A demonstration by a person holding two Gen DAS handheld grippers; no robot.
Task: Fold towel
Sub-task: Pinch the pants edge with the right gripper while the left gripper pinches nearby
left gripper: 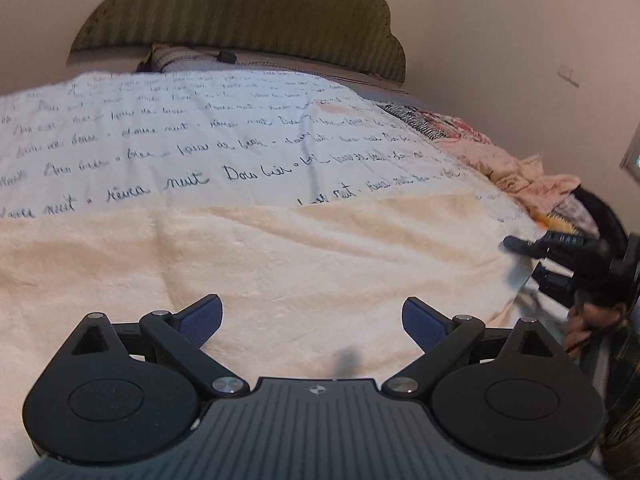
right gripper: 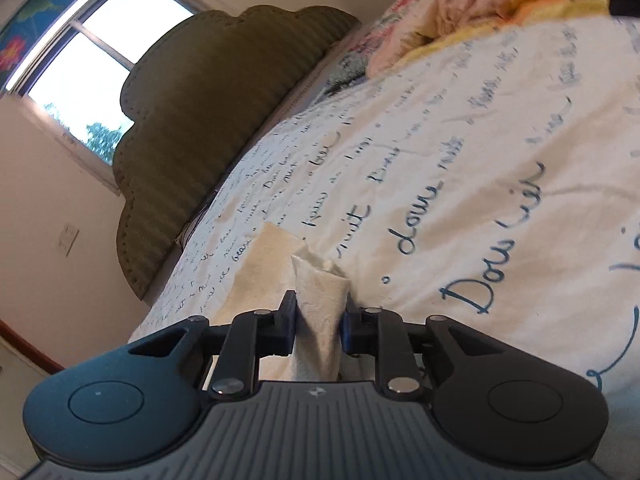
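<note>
A cream towel [left gripper: 280,264] lies spread over a white bedspread with handwriting print [left gripper: 224,148]. In the left wrist view my left gripper [left gripper: 312,320] hovers over the towel's near part, jaws wide open, nothing between the blue pads [left gripper: 204,316]. The right gripper [left gripper: 532,256] shows at the towel's right edge in that view. In the right wrist view my right gripper [right gripper: 320,320] is shut on a bunched fold of the towel [right gripper: 322,300], which sticks up between the pads. More towel [right gripper: 268,256] lies flat beyond it.
A dark green cloud-shaped headboard [left gripper: 248,12] stands at the far end of the bed, with a pillow [left gripper: 188,58] below it. A heap of pink and yellow cloth [left gripper: 516,172] lies on the bed's right side. A window [right gripper: 96,60] is on the wall.
</note>
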